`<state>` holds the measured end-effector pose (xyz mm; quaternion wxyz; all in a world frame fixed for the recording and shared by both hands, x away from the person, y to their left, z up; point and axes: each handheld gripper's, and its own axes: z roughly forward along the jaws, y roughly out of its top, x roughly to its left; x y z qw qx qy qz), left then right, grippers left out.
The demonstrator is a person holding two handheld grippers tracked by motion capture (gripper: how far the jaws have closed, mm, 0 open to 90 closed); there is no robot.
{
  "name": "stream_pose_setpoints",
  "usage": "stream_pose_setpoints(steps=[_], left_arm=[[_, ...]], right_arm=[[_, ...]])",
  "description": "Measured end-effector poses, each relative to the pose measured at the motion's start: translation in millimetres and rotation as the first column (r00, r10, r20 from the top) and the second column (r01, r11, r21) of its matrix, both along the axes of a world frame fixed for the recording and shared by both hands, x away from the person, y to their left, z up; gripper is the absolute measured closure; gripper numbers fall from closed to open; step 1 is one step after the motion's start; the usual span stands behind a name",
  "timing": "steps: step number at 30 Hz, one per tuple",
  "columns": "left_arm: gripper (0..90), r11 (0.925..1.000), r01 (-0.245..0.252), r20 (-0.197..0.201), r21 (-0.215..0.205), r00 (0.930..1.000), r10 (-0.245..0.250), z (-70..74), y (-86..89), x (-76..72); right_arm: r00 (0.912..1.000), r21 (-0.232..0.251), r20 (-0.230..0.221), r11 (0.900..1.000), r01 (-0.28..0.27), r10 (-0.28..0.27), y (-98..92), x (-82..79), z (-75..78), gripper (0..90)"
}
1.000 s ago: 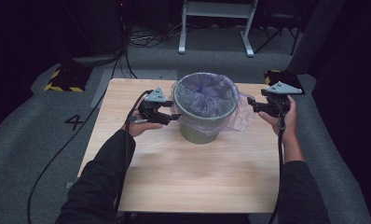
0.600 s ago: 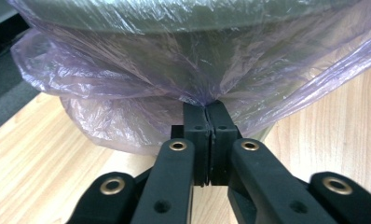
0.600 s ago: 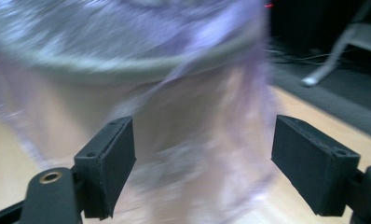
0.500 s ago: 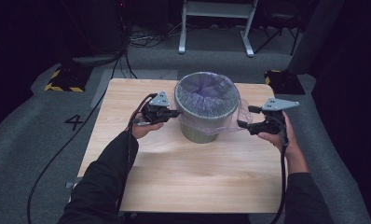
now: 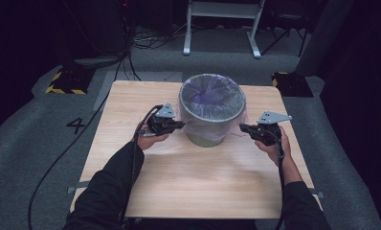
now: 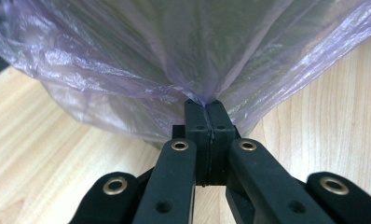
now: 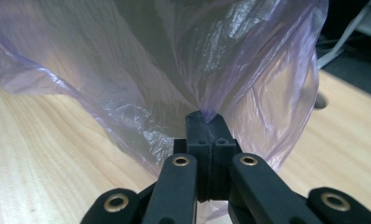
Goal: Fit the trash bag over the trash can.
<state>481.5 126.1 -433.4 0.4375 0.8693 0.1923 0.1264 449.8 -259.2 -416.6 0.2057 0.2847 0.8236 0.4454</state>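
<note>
A green bin (image 5: pixel 205 136) lined with a thin purple bag (image 5: pixel 212 93) stands at the middle back of the wooden table (image 5: pixel 188 182). My left gripper (image 5: pixel 181 124) is at the bin's left side. Its pads are shut on a pinch of the bag's loose skirt (image 6: pixel 127 70), seen close up at the left gripper's tips (image 6: pixel 206 105). At the bin's right side, my right gripper (image 5: pixel 241 127) has just been closing. Its tips (image 7: pixel 206 116) now clamp a fold of the same film (image 7: pixel 151 70). The film stretches taut from both pinches.
Behind the table stands a white frame (image 5: pixel 222 24). On the grey floor are a yellow-and-black striped block (image 5: pixel 64 81) at the left, a black box (image 5: pixel 289 81) at the right, and a painted 4 (image 5: pixel 77 124). A cable (image 5: pixel 59 163) trails left of the table.
Both hands have sunk beside the bin, the right one also coming nearer and inward. Both grippers now grip the bag's skirt, and the film is drawn lower down the bin.
</note>
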Motion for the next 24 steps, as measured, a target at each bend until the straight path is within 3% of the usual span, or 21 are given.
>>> stream_pose_setpoints(steps=[7, 11, 16, 19, 24], left_arm=[[89.8, 0.9995, -0.014, -0.039, 0.029, 0.9991, 0.016, -18.9, 2.1, -0.6], [89.2, 0.9993, -0.037, -0.06, 0.01, 0.9975, 0.038, -26.5, 5.0, 1.4], [83.9, 0.998, -0.06, -0.075, 0.022, 0.9953, 0.061, -33.9, 5.0, 1.7], [74.1, 0.9977, -0.066, -0.083, 0.018, 0.9943, 0.067, -36.2, 6.4, -0.5], [39.4, 0.9939, -0.106, -0.088, -0.029, 0.9908, 0.103, -28.8, 14.8, -11.6]], right_arm=[[0.9958, -0.04, -0.087, 0.999, 0.025, -0.029, 1.8, 8.1, -25.4, 90.0], [0.9917, -0.056, -0.109, 0.997, 0.062, -0.068, 0.5, 14.5, -35.5, 90.0], [0.9868, -0.089, -0.134, 0.993, 0.081, -0.092, 4.1, 21.0, -44.1, 90.0], [0.9851, -0.1, -0.14, 0.991, 0.087, -0.101, 5.4, 23.5, -48.3, 90.0], [0.984, -0.092, -0.143, 0.991, 0.094, -0.107, 1.7, 21.7, -48.7, 90.0]])
